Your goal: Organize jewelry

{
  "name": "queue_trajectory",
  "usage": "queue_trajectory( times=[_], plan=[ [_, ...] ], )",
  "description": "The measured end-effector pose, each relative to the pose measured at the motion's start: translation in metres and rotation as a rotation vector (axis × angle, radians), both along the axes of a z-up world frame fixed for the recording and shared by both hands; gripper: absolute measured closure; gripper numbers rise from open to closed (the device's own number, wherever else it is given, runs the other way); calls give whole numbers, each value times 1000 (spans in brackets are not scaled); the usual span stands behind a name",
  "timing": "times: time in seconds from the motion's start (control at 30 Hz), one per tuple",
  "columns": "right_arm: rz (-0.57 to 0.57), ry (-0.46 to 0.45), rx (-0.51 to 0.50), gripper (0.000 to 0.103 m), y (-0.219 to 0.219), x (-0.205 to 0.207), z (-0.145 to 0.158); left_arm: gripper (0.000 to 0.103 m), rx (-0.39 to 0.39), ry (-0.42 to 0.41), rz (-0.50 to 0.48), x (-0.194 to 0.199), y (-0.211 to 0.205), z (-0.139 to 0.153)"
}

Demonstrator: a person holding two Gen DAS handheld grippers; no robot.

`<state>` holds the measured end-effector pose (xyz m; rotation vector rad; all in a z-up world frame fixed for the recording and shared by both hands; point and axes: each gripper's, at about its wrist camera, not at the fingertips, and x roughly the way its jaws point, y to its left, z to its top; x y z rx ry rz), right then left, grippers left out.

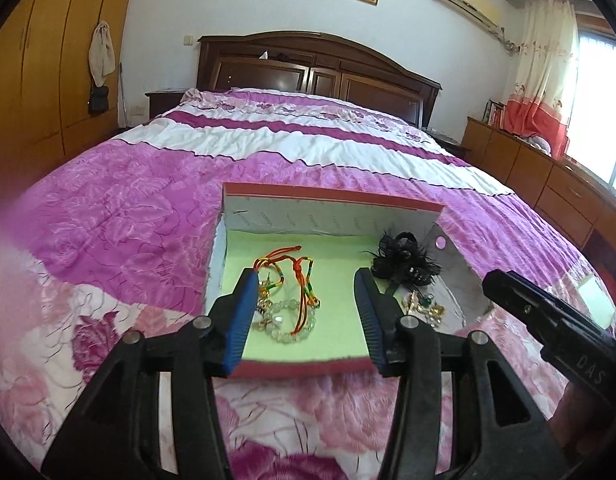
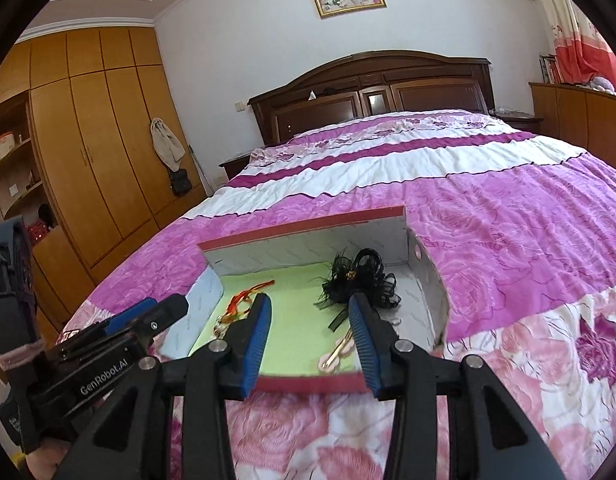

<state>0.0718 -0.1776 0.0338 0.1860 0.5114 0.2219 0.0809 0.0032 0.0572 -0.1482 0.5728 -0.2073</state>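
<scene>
An open box with a red rim (image 1: 331,197) and pale green lining lies on the bed. In its left half lie a red, multicoloured cord bracelet (image 1: 292,268) and a pale bead bracelet (image 1: 298,326). At the right are a black feather hair piece (image 1: 403,256), small gold and green earrings (image 1: 425,307) and a gold clip (image 2: 337,350). My left gripper (image 1: 306,280) hovers open over the box's near edge, its pads touching nothing. My right gripper (image 2: 309,304) is open too, beside it, in front of the feather piece (image 2: 359,276).
The box sits on a pink and white flowered bedspread (image 1: 128,220). A dark wooden headboard (image 1: 315,68) stands at the far end. A wooden wardrobe (image 2: 100,140) lines the left wall, and a low dresser (image 1: 547,176) runs under the window on the right.
</scene>
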Motion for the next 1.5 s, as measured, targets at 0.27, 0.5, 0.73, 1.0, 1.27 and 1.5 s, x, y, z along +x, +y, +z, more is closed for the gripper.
queue_trajectory(
  times=[0.27,0.5,0.73,1.0,1.27,1.5],
  plan=[
    [-7,-26,-22,50,-1,-42,4,53,19,-14,0,-29,5,3],
    [-32,-34,-37,34,-7,-64,-6,44,59,-17,4,-45,-2,-11],
    [-72,-29,-50,23,-10,-78,-27,43,63,-33,24,-59,-7,-24],
    [-95,-38,-52,17,-10,-91,-50,42,70,-23,65,-66,-4,-41],
    [-107,-52,-72,15,-7,-95,-57,40,84,-19,70,-69,-6,-48],
    [-125,-33,-49,15,-13,-93,-62,40,102,-20,72,-69,-10,-51]
  ],
)
